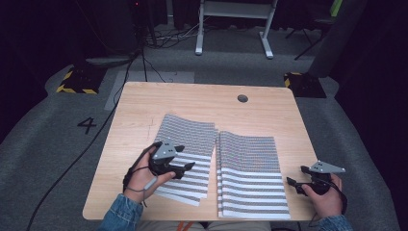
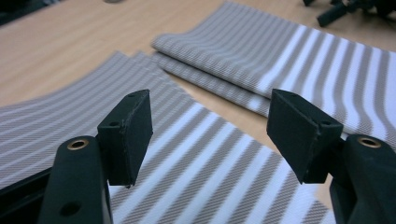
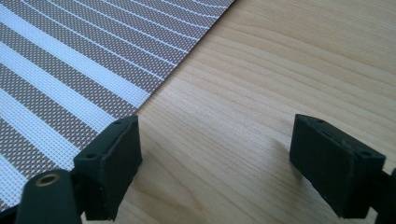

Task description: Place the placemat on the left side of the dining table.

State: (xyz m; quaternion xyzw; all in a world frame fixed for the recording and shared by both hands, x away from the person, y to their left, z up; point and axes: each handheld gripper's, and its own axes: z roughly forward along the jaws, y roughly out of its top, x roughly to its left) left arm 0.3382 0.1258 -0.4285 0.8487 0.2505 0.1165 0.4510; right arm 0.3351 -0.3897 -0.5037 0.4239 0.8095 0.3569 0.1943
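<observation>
Two stacks of grey-and-white striped woven placemats lie side by side on the wooden table (image 1: 144, 103). The left stack (image 1: 187, 144) holds a few mats fanned slightly apart. The right stack (image 1: 250, 173) reaches the table's front edge. My left gripper (image 1: 185, 166) hovers open over the left stack's (image 2: 196, 172) near part, nothing between its fingers (image 2: 128, 135). The right stack (image 2: 299, 60) lies beyond it in the left gripper view. My right gripper (image 1: 294, 184) stands open low over bare wood just right of the right stack (image 3: 70, 70), its fingers (image 3: 112, 163) empty.
A round cable hole (image 1: 242, 98) sits near the table's far edge. Grey carpet surrounds the table, with cables (image 1: 96, 130) trailing at the left, a white desk frame (image 1: 233, 29) behind, and yellow-black marked floor plates (image 1: 77, 79) at both far corners.
</observation>
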